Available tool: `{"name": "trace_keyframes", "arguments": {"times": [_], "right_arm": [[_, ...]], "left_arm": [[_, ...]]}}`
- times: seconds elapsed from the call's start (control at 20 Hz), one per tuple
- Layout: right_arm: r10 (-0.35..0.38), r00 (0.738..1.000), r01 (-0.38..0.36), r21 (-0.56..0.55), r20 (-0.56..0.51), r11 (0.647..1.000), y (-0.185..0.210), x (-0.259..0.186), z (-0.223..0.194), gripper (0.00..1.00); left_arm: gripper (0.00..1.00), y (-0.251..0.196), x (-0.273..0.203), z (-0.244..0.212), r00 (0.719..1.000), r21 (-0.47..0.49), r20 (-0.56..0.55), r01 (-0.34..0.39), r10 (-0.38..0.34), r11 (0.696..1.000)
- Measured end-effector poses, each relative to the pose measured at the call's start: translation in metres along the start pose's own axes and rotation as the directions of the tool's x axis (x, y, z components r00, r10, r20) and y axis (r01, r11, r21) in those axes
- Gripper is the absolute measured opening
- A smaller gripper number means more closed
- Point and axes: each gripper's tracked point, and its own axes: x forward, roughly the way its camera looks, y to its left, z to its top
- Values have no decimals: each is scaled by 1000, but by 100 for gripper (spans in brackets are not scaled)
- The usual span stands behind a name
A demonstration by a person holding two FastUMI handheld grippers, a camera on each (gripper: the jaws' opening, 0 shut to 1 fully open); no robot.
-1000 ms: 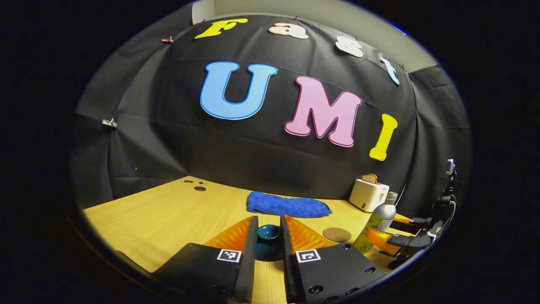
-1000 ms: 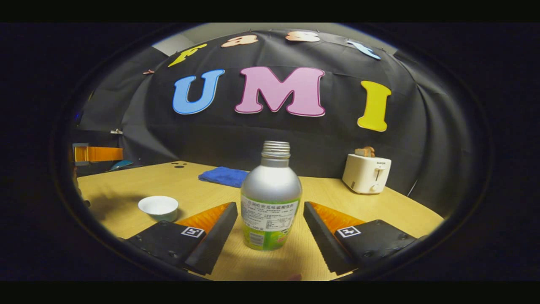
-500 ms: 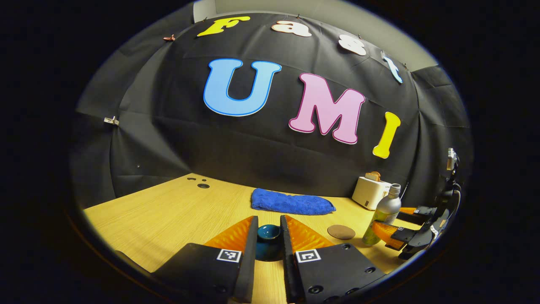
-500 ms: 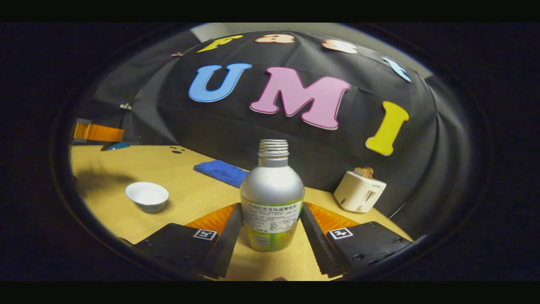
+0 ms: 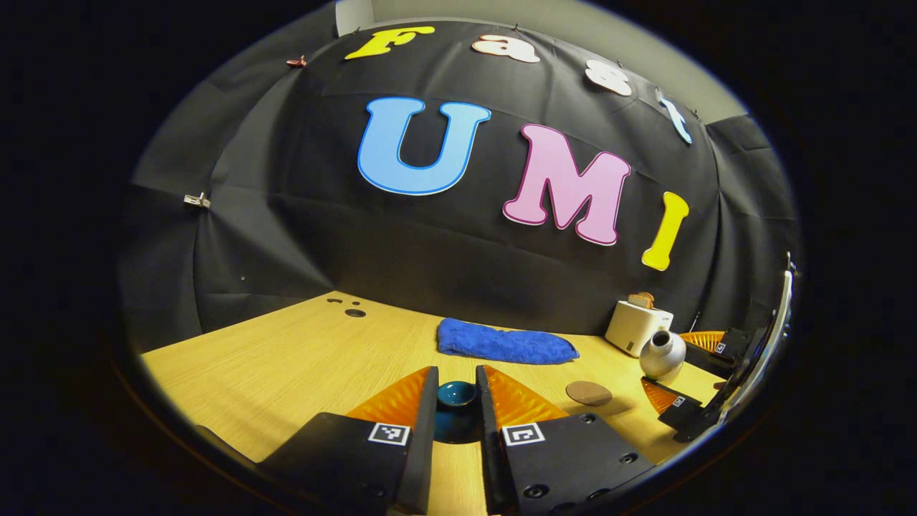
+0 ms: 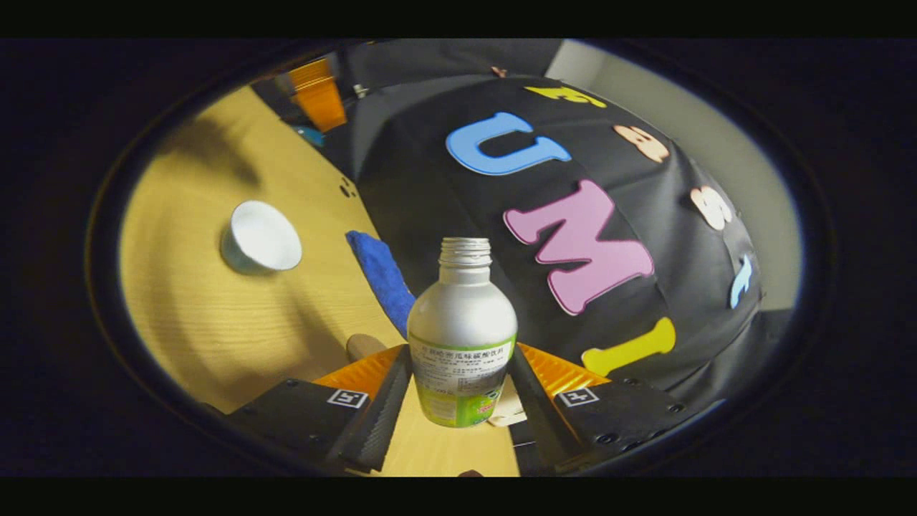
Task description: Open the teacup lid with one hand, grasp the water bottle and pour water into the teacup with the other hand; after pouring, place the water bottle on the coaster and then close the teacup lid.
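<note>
My left gripper (image 5: 457,380) is shut on the knob of the dark teal teacup lid (image 5: 457,396), held above the wooden table (image 5: 286,358). My right gripper (image 6: 461,356) is shut on the silver, capless water bottle (image 6: 462,315) with a green label, and holds it off the table, tilted. In the left gripper view the bottle (image 5: 661,354) leans with its mouth turned my way. The white teacup (image 6: 261,236) stands uncovered on the table, apart from the bottle. The round brown coaster (image 5: 589,393) lies bare. The left gripper (image 6: 319,100) with the lid (image 6: 311,135) shows far off.
A folded blue towel (image 5: 505,344) lies at the back of the table near the black cloth wall. A white toaster (image 5: 636,326) stands at the back right. Small dark holes (image 5: 354,312) mark the table's far left. The towel (image 6: 383,276) sits between cup and bottle.
My right gripper went from open around the bottle to shut on it, then lifted and tilted it. My left gripper has kept the lid nearly still.
</note>
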Motion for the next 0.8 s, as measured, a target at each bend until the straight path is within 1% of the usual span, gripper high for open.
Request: {"name": "trace_keyframes", "arguments": {"times": [0.05,0.1,0.15,0.2,0.25,0.3,0.35,0.4,0.45,0.5,0.55,0.6,0.8], "right_arm": [[17,1000,-17,-34,9,999,7,1,3,80],[29,999,-28,-71,14,997,11,2,3,80],[35,999,-32,-114,24,993,14,4,7,80],[35,999,-30,-161,32,987,15,5,11,76],[37,999,-28,-201,38,979,16,6,14,80],[40,998,-29,-232,43,972,17,7,16,80],[46,998,-32,-258,49,966,22,8,18,80],[53,997,-35,-285,53,958,26,8,20,76],[59,997,-39,-308,56,951,30,8,22,76],[69,996,-46,-333,57,942,34,8,23,80],[80,995,-56,-355,56,933,41,6,25,80],[95,994,-70,-377,49,923,46,5,24,80],[112,993,-78,-460,47,885,53,12,27,80]], "left_arm": [[33,1,0,0,1000,0,2,-1,1,1000],[36,1,0,1,1000,0,3,-1,1,1000],[33,1,0,0,1000,-1,2,0,0,1000],[33,0,-1,0,1000,-1,0,2,-2,1000],[29,0,0,-1,1000,-1,-3,4,-4,1000],[36,-1,0,-1,1000,-1,-5,4,-4,1000],[33,-1,0,-2,1000,-4,-5,6,-6,1000],[36,-1,1,-2,1000,-7,-5,8,-8,1000],[36,-1,0,-2,1000,-8,-6,9,-9,1000],[33,-1,1,-3,1000,-8,-7,7,-7,1000],[33,0,1,-3,1000,-8,-9,6,-6,1000],[36,1,1,-3,1000,-8,-11,6,-6,1000],[36,3,1,-5,1000,-9,-16,3,-3,1000]]}}
